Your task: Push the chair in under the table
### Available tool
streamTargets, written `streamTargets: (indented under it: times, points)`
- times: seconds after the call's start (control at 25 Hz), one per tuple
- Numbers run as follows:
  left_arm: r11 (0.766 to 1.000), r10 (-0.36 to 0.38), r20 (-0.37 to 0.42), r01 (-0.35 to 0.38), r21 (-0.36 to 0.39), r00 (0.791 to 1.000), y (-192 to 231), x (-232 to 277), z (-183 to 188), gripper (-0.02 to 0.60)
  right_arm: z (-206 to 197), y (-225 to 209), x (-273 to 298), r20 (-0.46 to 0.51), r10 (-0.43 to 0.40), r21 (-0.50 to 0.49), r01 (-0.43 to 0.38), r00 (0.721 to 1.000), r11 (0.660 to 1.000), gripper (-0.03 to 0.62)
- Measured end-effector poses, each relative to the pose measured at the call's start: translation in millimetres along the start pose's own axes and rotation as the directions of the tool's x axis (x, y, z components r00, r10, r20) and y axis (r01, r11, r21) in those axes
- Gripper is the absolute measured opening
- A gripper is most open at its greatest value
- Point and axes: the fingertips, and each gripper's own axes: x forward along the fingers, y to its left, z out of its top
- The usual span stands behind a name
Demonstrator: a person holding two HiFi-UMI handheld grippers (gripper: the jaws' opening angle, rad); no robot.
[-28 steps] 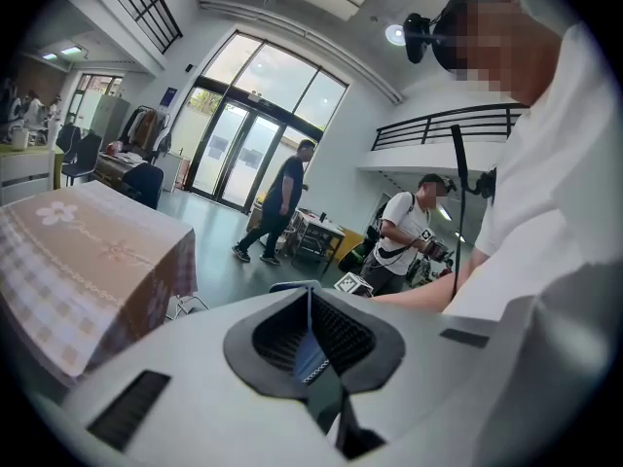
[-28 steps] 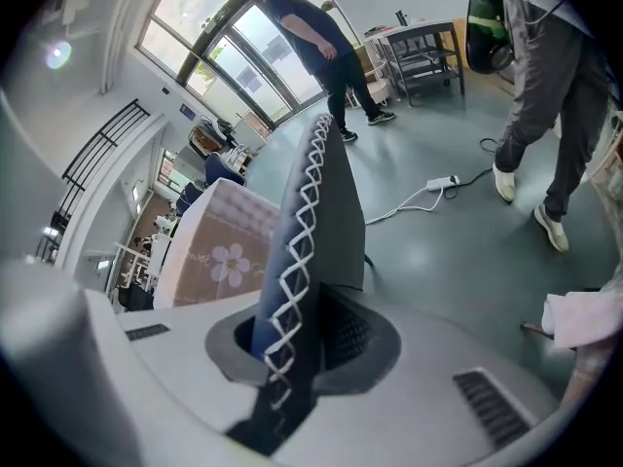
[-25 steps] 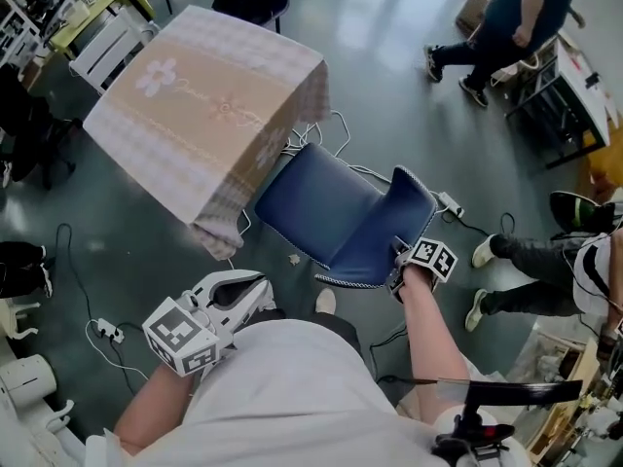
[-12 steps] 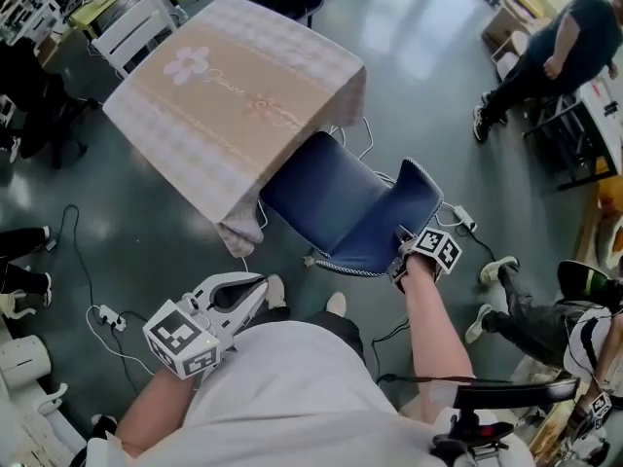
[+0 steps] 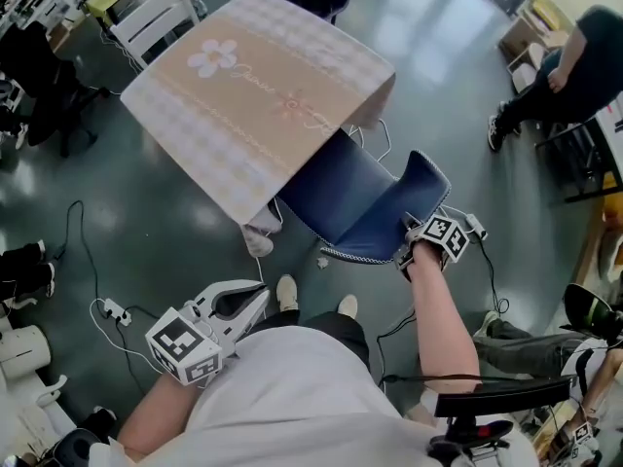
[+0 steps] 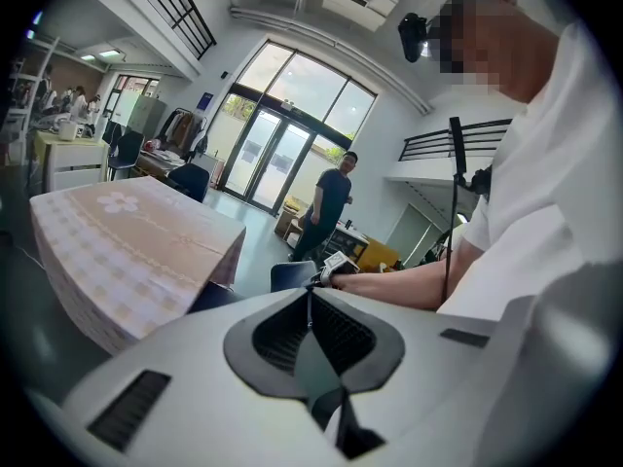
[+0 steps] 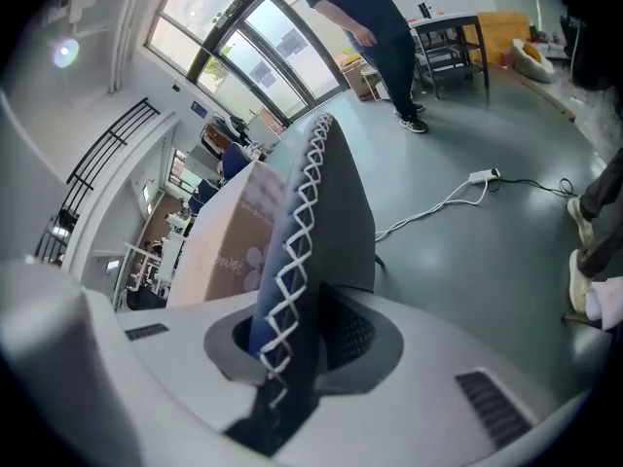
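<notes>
The blue chair (image 5: 341,197) stands at the near side of the table (image 5: 253,95), which wears a beige flower-print cloth; the front of the seat is tucked under the cloth's edge. My right gripper (image 5: 407,251) is shut on the top edge of the chair's back (image 5: 419,193). In the right gripper view the stitched back edge (image 7: 321,202) fills the gap between the pads (image 7: 360,334); the jaws have just eased open slightly with the back still between them. My left gripper (image 5: 261,298) hangs by my waist, shut on nothing, its jaws meeting in a thin line (image 6: 310,305).
One person (image 5: 584,66) is at the upper right, and another's legs (image 5: 516,343) are at the lower right. Cables and a power strip (image 5: 109,309) lie on the floor at left, another strip (image 5: 477,227) by the chair. A white chair (image 5: 151,17) stands beyond the table.
The chair has slid toward the table, its seat now further under the cloth. My right gripper went along with the chair's back. The left gripper stayed near my waist.
</notes>
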Motion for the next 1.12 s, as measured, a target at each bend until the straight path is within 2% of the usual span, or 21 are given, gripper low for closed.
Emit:
streamTargets:
  times: [0.12, 0.32, 0.4, 0.52, 0.64, 0.8, 0.96, 1.04, 1.12]
  points:
    - [1.0, 0.003, 0.001, -0.003, -0.017, 1.0, 8, -9, -4, 0.012, 4, -8, -2, 0.003, -0.024, 0.004, 0.024, 1.0, 1.0, 0.081]
    - [1.0, -0.028, -0.009, 0.028, -0.001, 1.0, 16, -19, -9, 0.012, 4, -14, 0, 0.024, -0.036, 0.018, 0.035, 0.999, 0.999, 0.094]
    - [0.999, -0.052, -0.013, 0.052, 0.015, 0.999, 15, -19, -10, 0.012, 5, -15, 1, 0.032, -0.058, 0.001, 0.058, 0.998, 0.998, 0.125]
    - [0.996, -0.085, -0.024, 0.086, 0.034, 0.996, 10, -18, -13, 0.012, 4, -13, -5, 0.066, -0.075, -0.037, 0.078, 0.995, 0.996, 0.218]
    - [0.992, -0.111, -0.03, 0.113, 0.062, 0.993, 1, -15, -16, 0.012, -1, -9, -24, 0.115, -0.06, -0.062, 0.067, 0.992, 0.996, 0.221]
    - [0.982, -0.149, -0.019, 0.15, 0.111, 0.989, -21, -10, -14, 0.012, -8, 1, -80, 0.175, 0.001, -0.14, 0.024, 0.984, 0.99, 0.22]
    - [0.973, -0.183, -0.02, 0.184, 0.142, 0.983, -51, 0, -16, 0.012, -34, 18, -143, 0.187, 0.115, -0.285, -0.059, 0.976, 0.957, 0.219]
    - [0.966, -0.2, -0.029, 0.202, 0.161, 0.979, -69, 7, -19, 0.012, -58, 21, -172, 0.17, 0.166, -0.364, -0.095, 0.971, 0.926, 0.218]
    - [0.96, -0.214, -0.031, 0.216, 0.178, 0.976, -91, 10, -23, 0.012, -86, 17, -201, 0.156, 0.178, -0.451, -0.09, 0.972, 0.888, 0.19]
